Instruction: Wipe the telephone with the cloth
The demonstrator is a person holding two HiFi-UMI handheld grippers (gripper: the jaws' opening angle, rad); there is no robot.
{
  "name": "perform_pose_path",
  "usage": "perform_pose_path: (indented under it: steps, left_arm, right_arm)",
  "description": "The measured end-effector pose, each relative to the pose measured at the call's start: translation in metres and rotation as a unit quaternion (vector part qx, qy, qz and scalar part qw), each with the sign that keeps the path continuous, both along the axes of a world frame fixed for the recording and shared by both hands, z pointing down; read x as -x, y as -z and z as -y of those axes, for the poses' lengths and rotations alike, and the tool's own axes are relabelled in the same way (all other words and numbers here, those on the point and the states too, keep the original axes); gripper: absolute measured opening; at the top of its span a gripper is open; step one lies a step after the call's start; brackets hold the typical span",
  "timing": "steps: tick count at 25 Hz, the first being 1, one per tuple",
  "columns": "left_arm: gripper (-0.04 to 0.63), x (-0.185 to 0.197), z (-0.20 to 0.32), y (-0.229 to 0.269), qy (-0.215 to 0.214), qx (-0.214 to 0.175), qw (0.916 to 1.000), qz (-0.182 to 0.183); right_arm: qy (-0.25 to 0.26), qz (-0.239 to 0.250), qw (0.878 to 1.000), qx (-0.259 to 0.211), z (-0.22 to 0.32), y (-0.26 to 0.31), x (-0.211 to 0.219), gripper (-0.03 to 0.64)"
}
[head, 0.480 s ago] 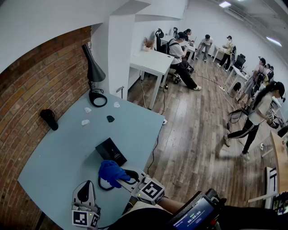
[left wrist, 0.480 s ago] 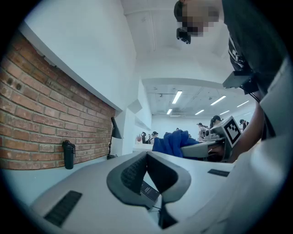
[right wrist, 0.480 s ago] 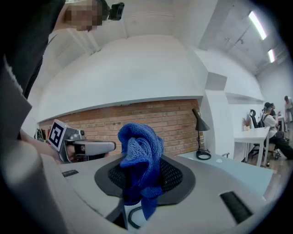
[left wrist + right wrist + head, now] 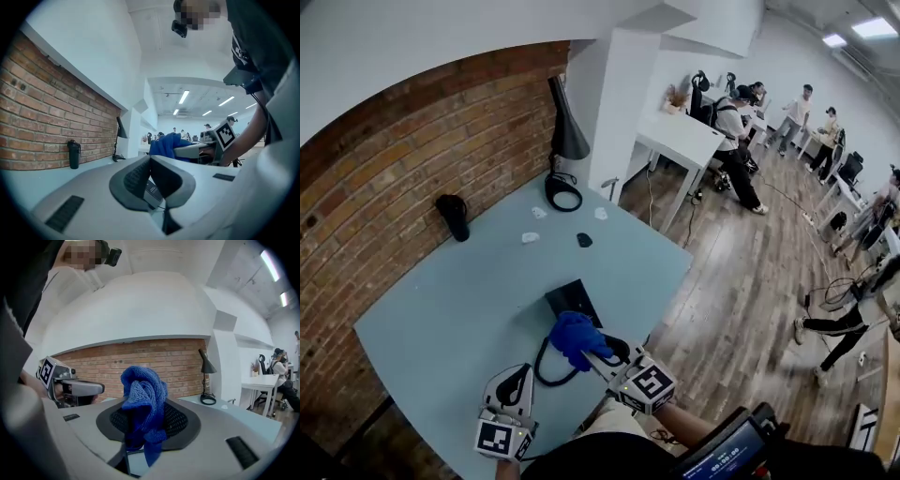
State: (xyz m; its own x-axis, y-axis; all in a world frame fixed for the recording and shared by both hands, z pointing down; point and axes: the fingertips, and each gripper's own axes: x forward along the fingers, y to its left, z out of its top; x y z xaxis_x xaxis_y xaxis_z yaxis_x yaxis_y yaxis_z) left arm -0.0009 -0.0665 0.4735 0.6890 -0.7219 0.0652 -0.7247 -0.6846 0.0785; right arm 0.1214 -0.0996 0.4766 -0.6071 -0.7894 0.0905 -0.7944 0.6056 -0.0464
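Where the right gripper (image 4: 609, 361) reaches over the near right part of the light blue bench (image 4: 450, 319), its jaws are seen clamped on a bunched blue cloth (image 4: 142, 401), which bulges above the pads and hangs below them. In the head view the cloth is held at the near end of the black telephone (image 4: 572, 298), though contact between the two cannot be judged. The telephone lies flat not far from the bench's right edge, and a black cord (image 4: 542, 367) loops from it toward the near edge.

The left gripper (image 4: 150, 161) is held low beside the cord, closer to the near edge. Its jaws are closed together at the tips with nothing gripped, and a dark printed surface is glimpsed through the hollow beneath them. Both grippers are pointed away from the person, the right one angled leftward, with a bare forearm (image 4: 675, 419) seen behind its marker cube.

At the far corner a black desk lamp (image 4: 566, 131) is stood, and a black bottle (image 4: 453, 216) is set upright by the edge that meets the red brick wall (image 4: 412, 141). A few small white scraps (image 4: 531, 237) and a small black item (image 4: 584, 240) are scattered before the lamp. Beyond the bench, a wooden floor (image 4: 741, 272), white desks (image 4: 684, 136) and several people, seated and standing, are seen.
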Motion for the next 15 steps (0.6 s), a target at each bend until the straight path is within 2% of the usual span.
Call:
perform_pose_path:
  steps: [15]
  left_arm:
    - [0.014, 0.033, 0.016, -0.007, 0.053, 0.017, 0.9984, 0.008]
  right_arm:
    - [0.026, -0.067, 0.997, 0.007, 0.101, -0.022, 0.004, 0.16]
